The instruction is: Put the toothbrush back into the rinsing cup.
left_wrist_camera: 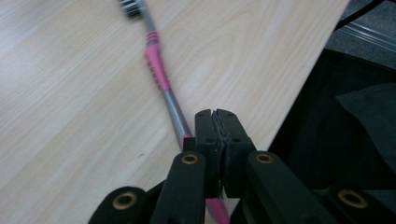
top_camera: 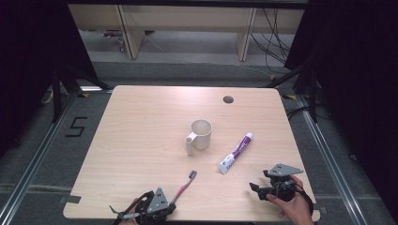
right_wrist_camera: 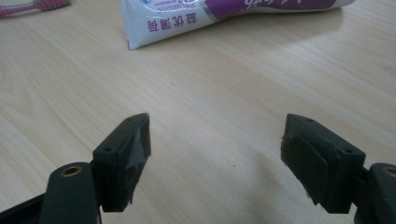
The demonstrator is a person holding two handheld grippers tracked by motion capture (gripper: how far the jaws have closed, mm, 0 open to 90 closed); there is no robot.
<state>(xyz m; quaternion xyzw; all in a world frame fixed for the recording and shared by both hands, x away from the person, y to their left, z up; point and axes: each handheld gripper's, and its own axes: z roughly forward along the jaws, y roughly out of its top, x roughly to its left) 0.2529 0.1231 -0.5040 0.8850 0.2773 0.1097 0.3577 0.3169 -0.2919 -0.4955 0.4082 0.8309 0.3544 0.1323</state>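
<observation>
A pink and grey toothbrush (top_camera: 185, 186) lies near the table's front edge, its bristles pointing away from me. My left gripper (top_camera: 172, 206) sits over its handle end with the jaws shut against each other. In the left gripper view the toothbrush (left_wrist_camera: 158, 70) runs under and beside the left gripper (left_wrist_camera: 217, 114), not between the pads. A white and purple toothpaste tube (top_camera: 236, 152) lies right of centre. My right gripper (top_camera: 259, 180) hovers just in front of its flat end. In the right gripper view the right gripper (right_wrist_camera: 215, 149) is open and empty, with the toothpaste tube (right_wrist_camera: 224, 11) ahead.
A cream mug (top_camera: 201, 133) stands upright at the table's (top_camera: 141, 122) middle, handle toward me. A round cable hole (top_camera: 228, 99) is at the back. The front table edge runs just under the left gripper. The toothbrush (right_wrist_camera: 32, 7) crosses the right gripper view's top left corner.
</observation>
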